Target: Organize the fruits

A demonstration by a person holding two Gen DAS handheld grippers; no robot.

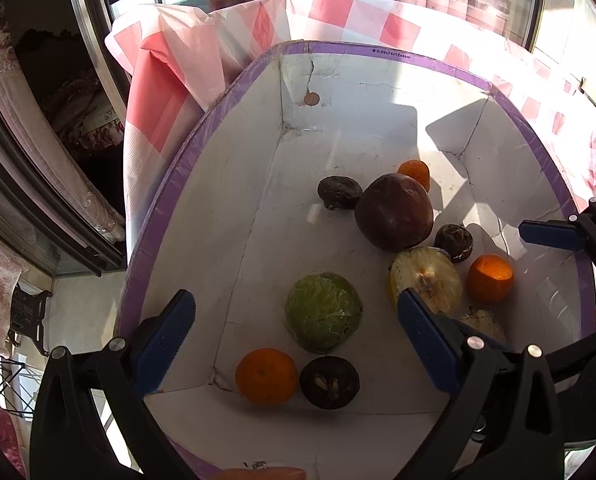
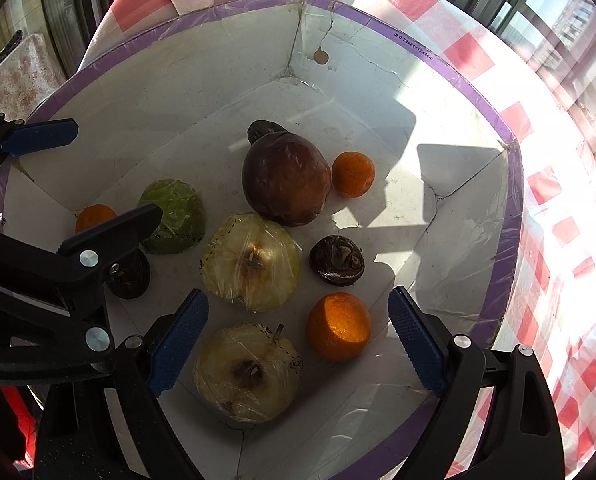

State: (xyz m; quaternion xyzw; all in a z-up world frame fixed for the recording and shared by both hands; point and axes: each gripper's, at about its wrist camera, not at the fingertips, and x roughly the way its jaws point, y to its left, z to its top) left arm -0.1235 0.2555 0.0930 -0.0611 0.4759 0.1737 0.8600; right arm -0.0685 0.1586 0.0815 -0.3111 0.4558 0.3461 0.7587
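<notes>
1. Left tongs [image 1: 294, 344] are hanging spread, empty; the green wrapped half [image 1: 323, 311] is lying between the pads, a mandarin [image 1: 266, 376] touching it: closing may pinch both.
2. Right tongs [image 2: 298, 344] are gaping, empty, over a wrapped apple half [image 2: 247, 372]; its film may slip, nudging the orange [image 2: 339, 326] alongside, all inside the box [image 2: 498, 128].

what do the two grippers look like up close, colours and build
Both look alike. The left gripper and the right gripper each have a black plastic frame with triangular cut-outs and round silver rivets at the pivots. Their fingers carry blue pads with a fine ribbed texture. No cables, sleeves or markings show.
</notes>
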